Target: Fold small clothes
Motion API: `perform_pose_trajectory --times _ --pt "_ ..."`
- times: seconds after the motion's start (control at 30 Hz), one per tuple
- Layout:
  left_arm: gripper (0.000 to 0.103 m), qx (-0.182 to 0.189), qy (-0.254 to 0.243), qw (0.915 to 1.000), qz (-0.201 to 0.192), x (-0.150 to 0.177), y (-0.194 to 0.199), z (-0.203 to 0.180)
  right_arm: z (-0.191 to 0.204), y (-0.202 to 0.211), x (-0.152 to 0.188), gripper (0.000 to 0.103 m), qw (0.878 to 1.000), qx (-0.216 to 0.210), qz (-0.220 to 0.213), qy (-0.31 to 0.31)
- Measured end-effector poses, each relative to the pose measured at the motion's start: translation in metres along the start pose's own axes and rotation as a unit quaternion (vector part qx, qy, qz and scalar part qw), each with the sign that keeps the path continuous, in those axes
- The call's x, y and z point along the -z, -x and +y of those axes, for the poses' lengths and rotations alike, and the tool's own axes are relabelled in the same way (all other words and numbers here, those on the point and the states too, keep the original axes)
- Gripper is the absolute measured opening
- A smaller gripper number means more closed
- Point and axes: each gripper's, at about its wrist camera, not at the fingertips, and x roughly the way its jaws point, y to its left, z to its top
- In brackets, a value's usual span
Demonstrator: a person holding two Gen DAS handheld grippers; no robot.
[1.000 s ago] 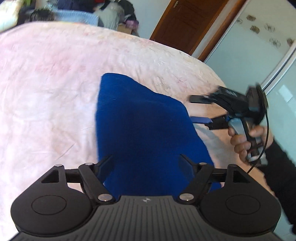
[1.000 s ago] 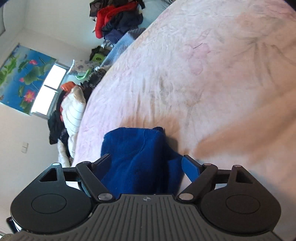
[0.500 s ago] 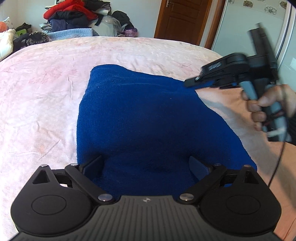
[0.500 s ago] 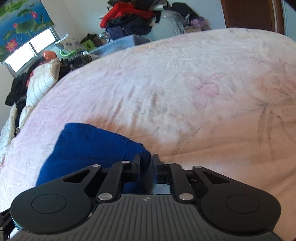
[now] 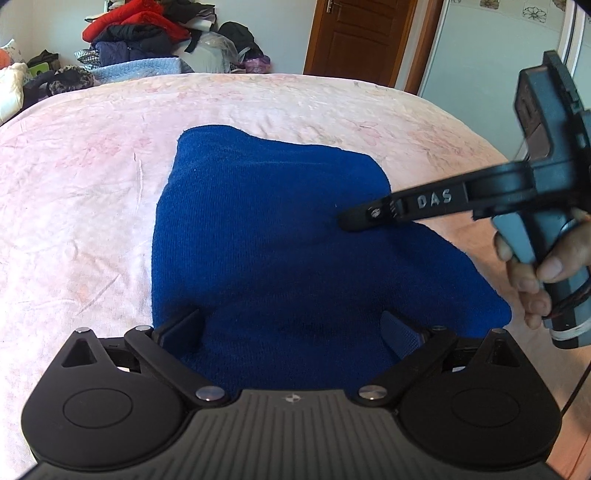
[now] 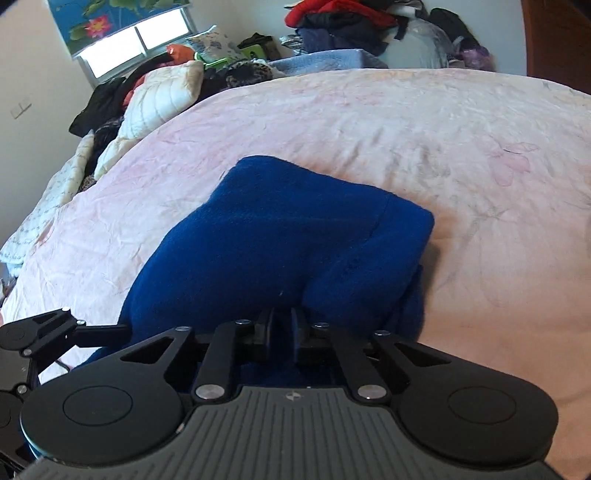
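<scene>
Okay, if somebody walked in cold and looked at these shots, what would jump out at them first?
The deep blue garment, folded and lying mid-bed on the pale pink bedspread. Next, the right tongs, shut, reaching over the cloth's right side, while the left tongs stand wide open at its near edge. A heap of clothes sits behind.

Both wrist views angle down, close — sharing blue garment (image 5: 280, 236).

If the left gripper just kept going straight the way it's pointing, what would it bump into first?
Most likely the blue garment on the bed: the open left gripper points down at it, and nothing seems to lie between.
</scene>
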Motion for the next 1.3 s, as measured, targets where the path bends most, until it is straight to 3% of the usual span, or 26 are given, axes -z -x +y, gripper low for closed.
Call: perform_pose_trajectory --times 0.03,0.1,0.17,0.23,0.3,0.47,0.57,0.77,0.9,1.3 --pt "0.103 -0.002 0.0 1.0 0.0 0.0 0.001 0.0 0.0 0.005 0.002 0.006 1.0 0.014 -0.01 -0.018" --pt "0.103 -0.006 0.017 0.9998 -0.005 0.002 0.008 0.001 0.005 0.028 0.011 0.022 0.997 0.036 -0.047 -0.046" --pt "0.103 -0.012 0.051 0.9984 -0.021 0.009 0.024 0.005 0.015 0.062 0.03 0.078 0.99 0.065 -0.107 -0.061" --pt "0.103 -0.028 0.069 0.9964 -0.041 0.021 0.04 0.007 0.024 0.093 0.057 0.088 0.984 0.065 -0.155 -0.065" --pt "0.103 -0.052 0.076 0.9942 -0.055 0.039 0.053 0.008 0.03 0.113 0.089 0.086 0.981 0.06 -0.174 -0.068" --pt "0.103 -0.081 0.099 0.9906 -0.048 0.085 0.059 0.008 0.037 0.112 0.148 0.086 0.981 0.114 -0.139 -0.077" --pt "0.103 -0.105 0.068 0.9904 -0.057 0.097 0.058 -0.006 0.043 0.098 0.166 0.088 0.983 0.128 -0.111 -0.071" --pt "0.103 -0.132 0.053 0.988 -0.06 0.091 0.049 -0.008 0.062 0.078 0.165 0.102 0.979 0.172 -0.097 -0.053" --pt "0.103 -0.142 0.042 0.9865 -0.069 0.09 0.043 -0.006 0.076 0.057 0.166 0.103 0.97 0.228 -0.087 -0.006" --pt "0.103 -0.143 0.04 0.9859 -0.077 0.095 0.047 -0.007 0.073 0.058 0.17 0.101 0.968 0.231 -0.097 -0.012"
